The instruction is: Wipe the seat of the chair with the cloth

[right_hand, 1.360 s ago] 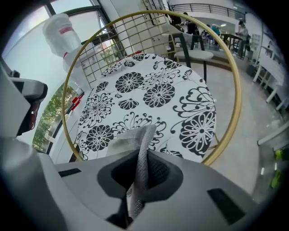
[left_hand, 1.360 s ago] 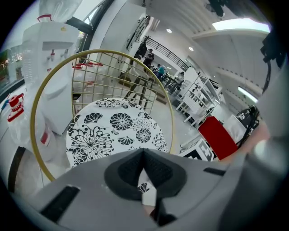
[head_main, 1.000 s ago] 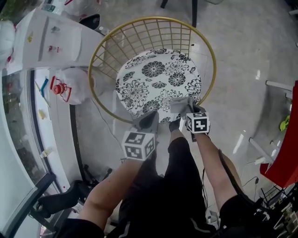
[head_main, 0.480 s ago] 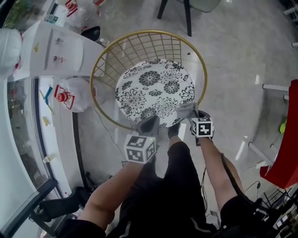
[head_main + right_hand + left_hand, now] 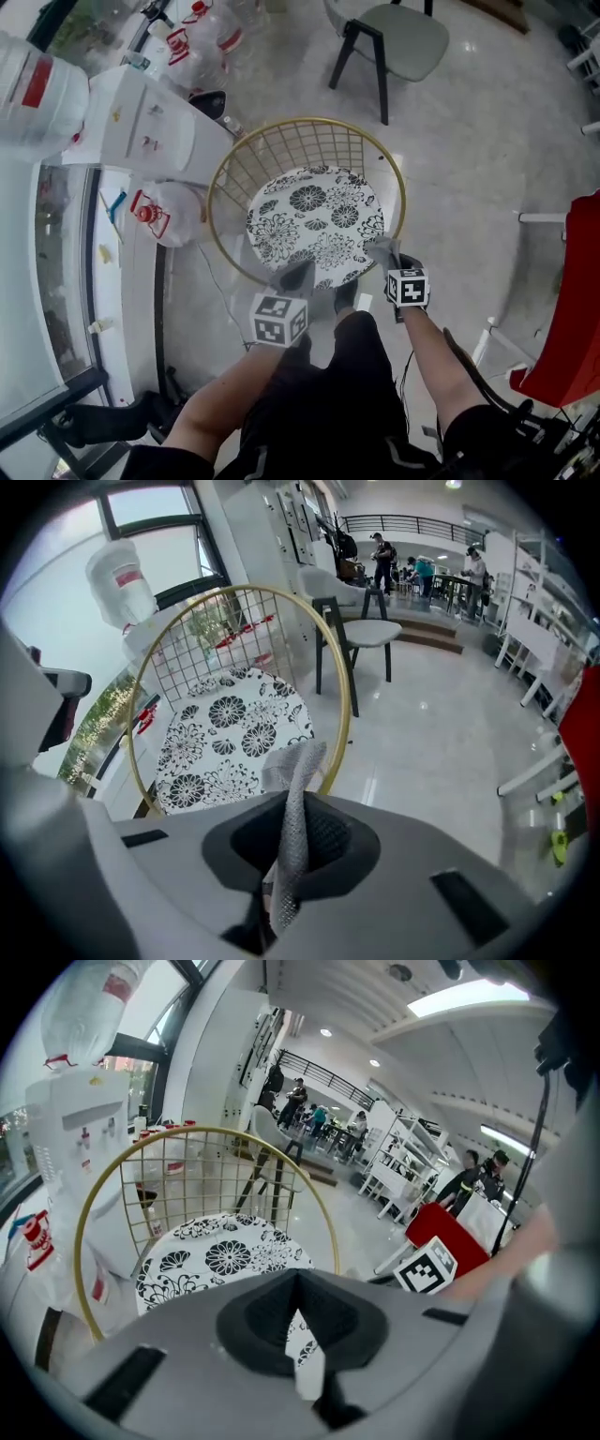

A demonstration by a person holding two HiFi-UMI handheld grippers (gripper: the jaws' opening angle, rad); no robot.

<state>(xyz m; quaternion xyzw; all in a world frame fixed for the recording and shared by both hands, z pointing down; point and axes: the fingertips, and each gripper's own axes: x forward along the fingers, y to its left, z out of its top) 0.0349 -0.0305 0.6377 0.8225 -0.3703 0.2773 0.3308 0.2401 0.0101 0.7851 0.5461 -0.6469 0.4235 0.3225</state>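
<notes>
- Head view: gold-wire chair (image 5: 281,155) with a round black-and-white floral seat (image 5: 314,220), standing on a pale tiled floor (image 5: 469,141). Left gripper (image 5: 298,277) at the seat's front edge. Right gripper (image 5: 384,253) at the front-right rim, with a grey cloth (image 5: 380,247) bunched at its tip; contact with the seat not clear. White water dispenser (image 5: 150,131) just beside the chair; red label on its jug (image 5: 33,94), print too small to read.
- Left gripper view: fingers (image 5: 253,1321) pressed together, nothing between them. Floral seat (image 5: 220,1255) just beyond.
- Right gripper view: fingers (image 5: 330,841) clenched on the cloth (image 5: 298,785), which stands up out of them, its top over the gold rim beside the seat (image 5: 230,728). Red label on the jug (image 5: 117,578), unreadable. Grey chair (image 5: 361,630) well behind.
</notes>
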